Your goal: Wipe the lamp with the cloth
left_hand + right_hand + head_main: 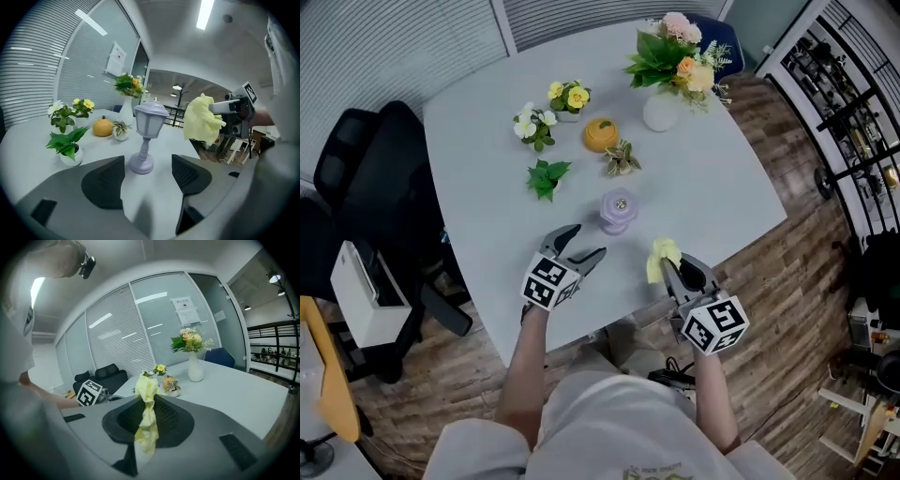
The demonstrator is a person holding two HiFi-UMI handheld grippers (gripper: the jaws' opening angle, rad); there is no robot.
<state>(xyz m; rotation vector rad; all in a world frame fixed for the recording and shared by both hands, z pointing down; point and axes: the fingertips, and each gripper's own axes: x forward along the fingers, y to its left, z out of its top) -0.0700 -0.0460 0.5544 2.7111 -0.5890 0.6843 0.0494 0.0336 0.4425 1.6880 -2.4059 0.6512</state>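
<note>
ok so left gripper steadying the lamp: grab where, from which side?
Take the lamp by its slim stem, between round base and wider lantern head. It stands upright, and the open left gripper faces it from the near edge of the table, so come in level from there, one jaw each side.

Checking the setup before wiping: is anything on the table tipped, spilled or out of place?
Nothing stands out: the small lilac lantern-shaped lamp stands upright on the pale grey table, and the yellow cloth is clamped in the right gripper.
</note>
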